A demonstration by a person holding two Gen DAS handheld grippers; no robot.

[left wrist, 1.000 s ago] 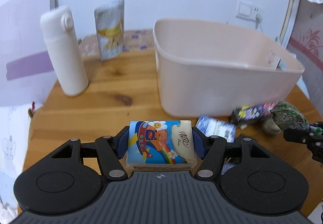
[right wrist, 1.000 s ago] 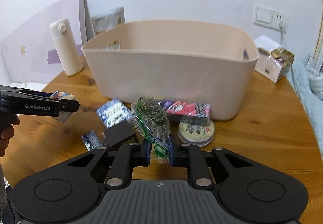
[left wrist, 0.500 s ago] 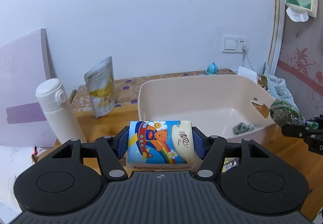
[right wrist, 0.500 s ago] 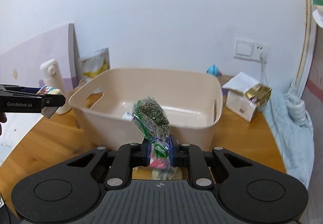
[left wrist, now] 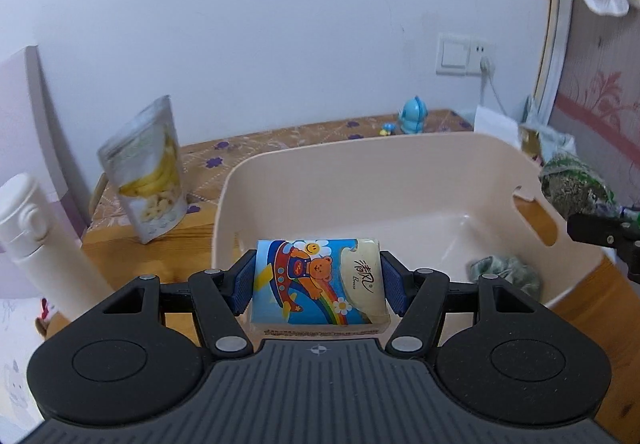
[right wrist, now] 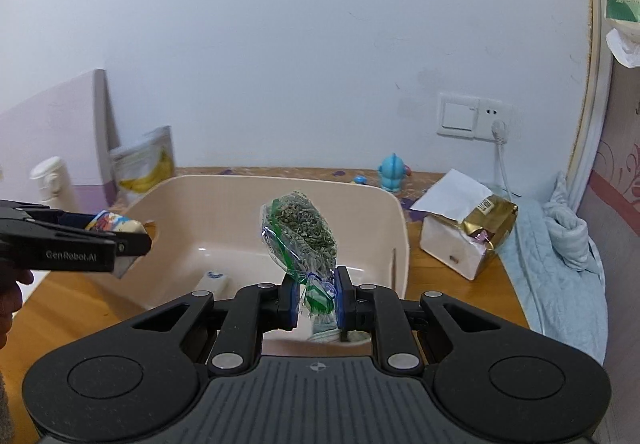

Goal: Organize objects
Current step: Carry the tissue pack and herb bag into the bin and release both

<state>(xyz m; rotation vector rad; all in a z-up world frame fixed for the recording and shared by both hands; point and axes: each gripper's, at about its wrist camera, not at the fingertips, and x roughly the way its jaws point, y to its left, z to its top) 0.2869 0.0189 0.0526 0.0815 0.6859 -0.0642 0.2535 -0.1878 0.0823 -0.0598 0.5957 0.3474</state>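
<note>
My left gripper is shut on a colourful tissue pack with a bear print and holds it over the near left rim of the beige plastic tub. My right gripper is shut on the neck of a clear bag of dried green herbs and holds it upright above the tub's near right side. The left gripper with the tissue pack shows at the left of the right wrist view. The herb bag shows at the right of the left wrist view.
A grey-green cloth item and a small white object lie in the tub. A white bottle and a banana chip pouch stand left of the tub. A white box with a gold bag and a blue toy stand on the right.
Both grippers rose from table level with their loads and moved over the tub; its inside now shows from above.
</note>
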